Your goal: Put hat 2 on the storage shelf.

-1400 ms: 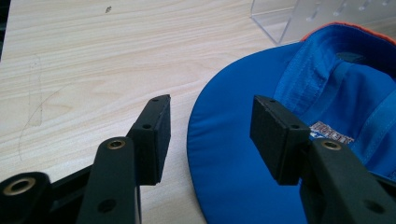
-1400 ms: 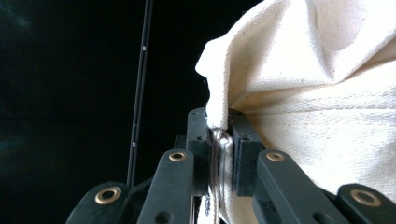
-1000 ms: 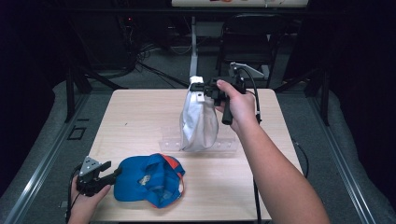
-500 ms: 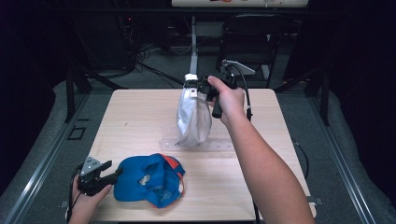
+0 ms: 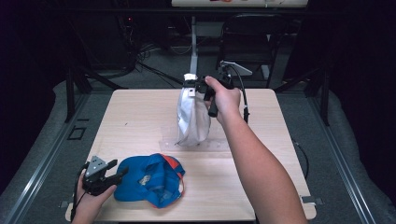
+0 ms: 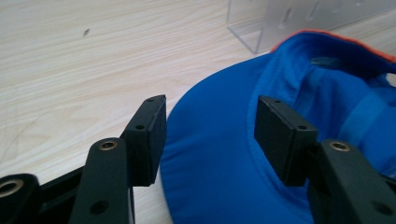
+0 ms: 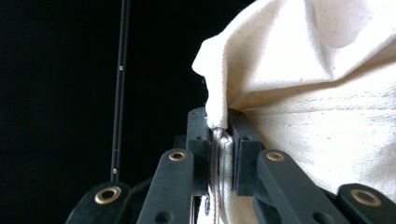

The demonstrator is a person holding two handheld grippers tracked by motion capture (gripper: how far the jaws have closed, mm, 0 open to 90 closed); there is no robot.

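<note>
White cloth cap is clamped in the right gripper above the clear acrylic stand, not yet seated. Blue fabric cap lies untouched between the open left gripper's jaws.

Cap near table front-left; cloth behind it, mid-table.

This looks like a lab or recording studio set up for data capture, not a home: a plain light-wood desk stands alone on grey carpet, ringed by dark surroundings. Metal rails run along the floor on both sides, black stand legs rise at the back left, and loose cables sprawl across the floor beyond it. A black chair sits behind the desk, and a clear acrylic stand rests on its top.
</note>
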